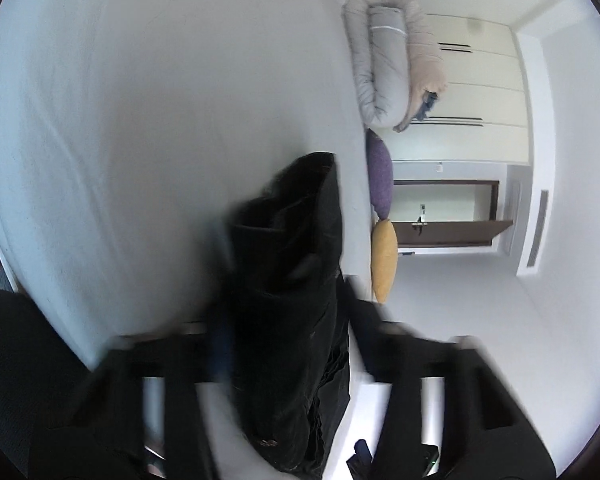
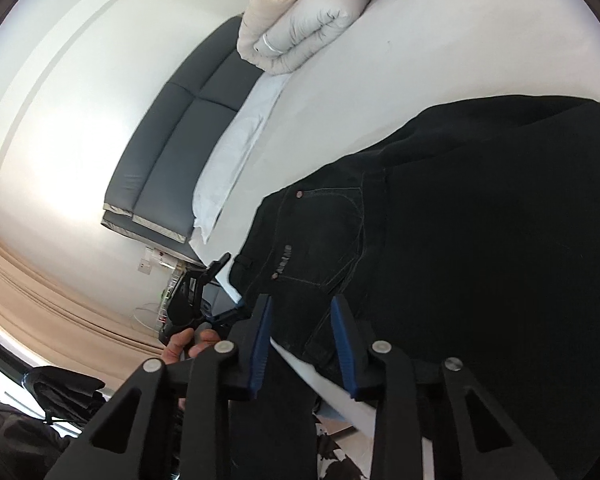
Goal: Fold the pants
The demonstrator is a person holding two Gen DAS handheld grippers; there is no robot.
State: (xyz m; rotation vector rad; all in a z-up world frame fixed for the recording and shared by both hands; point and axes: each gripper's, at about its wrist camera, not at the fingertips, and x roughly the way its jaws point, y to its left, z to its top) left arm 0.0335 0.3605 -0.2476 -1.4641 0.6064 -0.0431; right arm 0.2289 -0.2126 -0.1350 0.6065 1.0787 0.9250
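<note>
1. Across both views, the white bed (image 1: 140, 120) fills most of the field; its near edge runs just below the grippers, and the sheet beyond lies wide and bare up to the bedding.
2. Black pants (image 2: 480, 220), of denim with a stitched pocket and rivets, lie partly on the bed at its near edge. One part is lifted in a bunch (image 1: 292, 280). By judgement the cloth is soft, fairly heavy and not fragile; thick seams and the waistband offer the firmest hold.
3. Rolled duvet (image 2: 300, 28), purple cushion (image 1: 380, 176) and yellow cushion (image 1: 385, 260) lie along the far side of the bed, well apart from the pants; they bound the room for spreading.
4. Dark headboard (image 2: 172, 152) and pillow (image 2: 236, 140) close one end.
5. Left gripper (image 1: 284, 344): fingers pinched on the bunched pants, which hang between them; blur hides the pads.
6. Right gripper (image 2: 300, 344): blue-padded fingers (image 2: 260, 344) parted, holding nothing, poised at the pants edge near the pocket. Whether a pad touches cloth cannot be told.
</note>
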